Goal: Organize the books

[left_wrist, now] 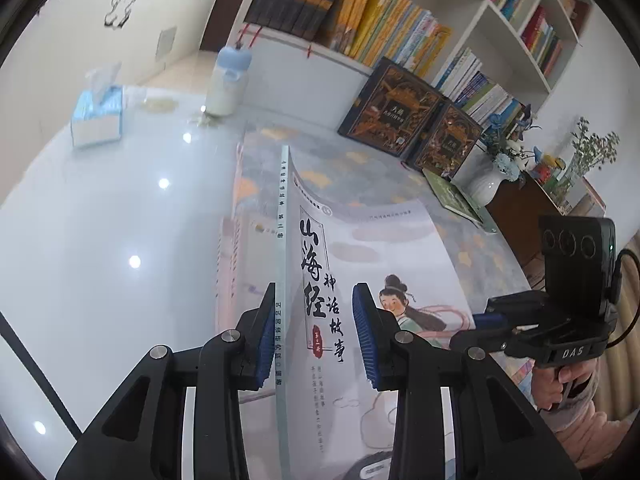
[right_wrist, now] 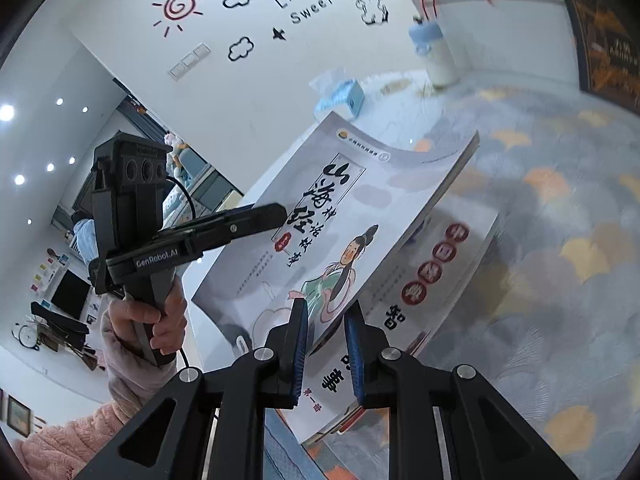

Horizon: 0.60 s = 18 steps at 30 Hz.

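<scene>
A thin grey-white book (left_wrist: 360,248) with black brush lettering and a drawn girl on its cover hangs tilted above the patterned mat (right_wrist: 560,240). Its spine runs between the jaws of my left gripper (left_wrist: 314,332) and lies against the left pad only. The other pad stands clear above the cover, so this gripper is open. My right gripper (right_wrist: 326,344) is shut on the book's (right_wrist: 360,200) lower edge. One left finger (right_wrist: 264,216) lies over the cover's spine side. Right below, a second book (right_wrist: 436,268) with red circles lies flat on a small stack.
A tissue box (left_wrist: 96,120) and a white bottle (left_wrist: 230,84) with a blue cap stand at the table's far side. Two dark ornate books (left_wrist: 396,112) lean against the full bookshelf (left_wrist: 380,28). A green book (left_wrist: 456,196) and a flower vase (left_wrist: 488,184) sit at the right.
</scene>
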Available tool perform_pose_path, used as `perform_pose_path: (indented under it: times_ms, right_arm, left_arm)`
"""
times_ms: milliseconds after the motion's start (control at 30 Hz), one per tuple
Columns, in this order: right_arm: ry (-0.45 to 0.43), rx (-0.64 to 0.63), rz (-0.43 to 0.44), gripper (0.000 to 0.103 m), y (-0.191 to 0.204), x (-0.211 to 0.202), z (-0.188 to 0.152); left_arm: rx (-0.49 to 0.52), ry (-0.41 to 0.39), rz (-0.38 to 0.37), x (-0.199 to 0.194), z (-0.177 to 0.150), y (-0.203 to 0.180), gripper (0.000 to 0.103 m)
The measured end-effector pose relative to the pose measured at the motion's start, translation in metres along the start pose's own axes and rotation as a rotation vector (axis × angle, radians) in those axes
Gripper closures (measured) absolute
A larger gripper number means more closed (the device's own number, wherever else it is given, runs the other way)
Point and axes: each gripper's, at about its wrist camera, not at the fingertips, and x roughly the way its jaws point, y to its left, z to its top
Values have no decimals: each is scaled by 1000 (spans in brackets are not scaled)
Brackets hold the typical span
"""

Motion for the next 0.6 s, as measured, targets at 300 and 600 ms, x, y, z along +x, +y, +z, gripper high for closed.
perform_pose_path:
  times_ms: [300,600]
  right_arm:
    - [34,42,-7,85,-19,15,-5]
    - [42,94,-5,85,-34,25,-8]
  left_arm:
    - [6,36,29,16,-13,6,72]
    - [7,44,79,20,-14,8,70]
